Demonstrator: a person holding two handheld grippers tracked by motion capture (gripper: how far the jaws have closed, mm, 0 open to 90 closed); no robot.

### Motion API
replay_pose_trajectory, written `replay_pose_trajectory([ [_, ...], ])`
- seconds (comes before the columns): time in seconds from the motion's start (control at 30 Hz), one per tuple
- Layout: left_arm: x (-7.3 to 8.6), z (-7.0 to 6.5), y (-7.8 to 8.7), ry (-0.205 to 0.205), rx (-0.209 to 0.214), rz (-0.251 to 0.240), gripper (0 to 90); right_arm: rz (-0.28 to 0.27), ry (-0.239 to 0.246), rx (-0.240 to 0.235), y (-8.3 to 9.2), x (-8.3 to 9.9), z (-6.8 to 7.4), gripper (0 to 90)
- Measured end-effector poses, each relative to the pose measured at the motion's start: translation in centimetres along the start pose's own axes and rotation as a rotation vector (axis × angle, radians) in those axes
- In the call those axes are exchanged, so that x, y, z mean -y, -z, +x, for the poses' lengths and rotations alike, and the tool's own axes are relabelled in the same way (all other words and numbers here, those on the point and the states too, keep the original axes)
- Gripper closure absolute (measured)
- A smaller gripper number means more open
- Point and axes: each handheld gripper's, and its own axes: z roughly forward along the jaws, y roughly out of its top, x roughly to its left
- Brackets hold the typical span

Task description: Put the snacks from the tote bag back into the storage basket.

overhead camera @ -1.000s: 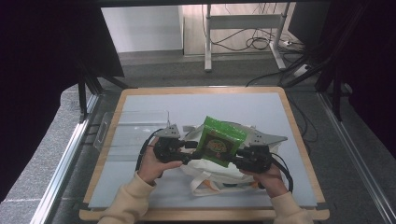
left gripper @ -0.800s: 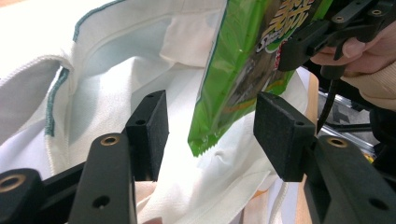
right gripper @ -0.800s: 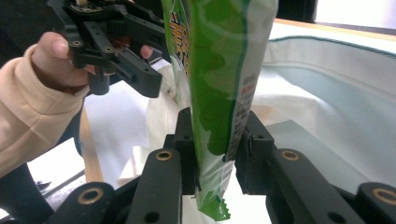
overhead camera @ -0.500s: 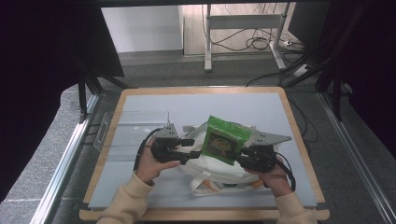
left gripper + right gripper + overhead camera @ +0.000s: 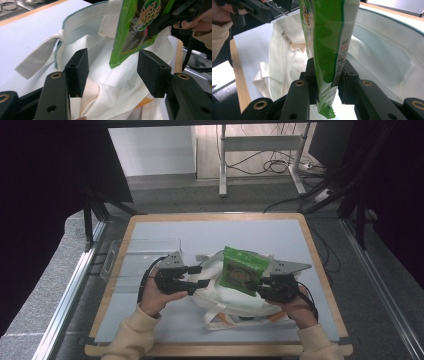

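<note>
A green snack packet (image 5: 242, 270) (image 5: 329, 37) stands upright over the open mouth of a white cloth bag (image 5: 225, 295) (image 5: 100, 45) at the table's middle. My right gripper (image 5: 261, 287) (image 5: 328, 72) is shut on the packet's lower edge. To the left of the bag, my left gripper (image 5: 204, 276) (image 5: 115, 72) is open. Its jaws have just been opening, and loose bag cloth lies between and below the pads (image 5: 77, 72) without being pressed. The packet (image 5: 132, 30) hangs just beyond them, held by the other gripper (image 5: 175, 17).
A clear plastic tray (image 5: 140, 255) lies on the grey mat (image 5: 250, 230) to the left of the bag. The table has a wooden rim (image 5: 320, 265), with metal rails along both sides. An orange patch (image 5: 225, 320) shows at the bag's near end.
The left gripper's jaws have spread apart and it has drawn slightly left from the packet. The packet stays held by the right gripper, nearly in place.
</note>
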Motion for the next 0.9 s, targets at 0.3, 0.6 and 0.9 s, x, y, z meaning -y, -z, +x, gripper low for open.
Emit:
replay_pose_trajectory([
  [0.3, -0.6, -0.6, -0.4, 0.006, -0.033, -0.032, 40.2, 0.015, 0.001, -0.009, 0.8, 0.4, -0.7, 72.3],
  [0.6, -2.4, -1.2, -0.2, -0.039, -0.064, -0.038, 37.7, 0.015, 0.014, -0.008, 1.3, 0.1, -0.8, 72.3],
  [0.9, -4.8, -1.2, 1.3, -0.062, -0.042, 0.006, 39.2, 0.039, 0.025, -0.012, 1.1, -0.2, -0.2, 72.3],
])
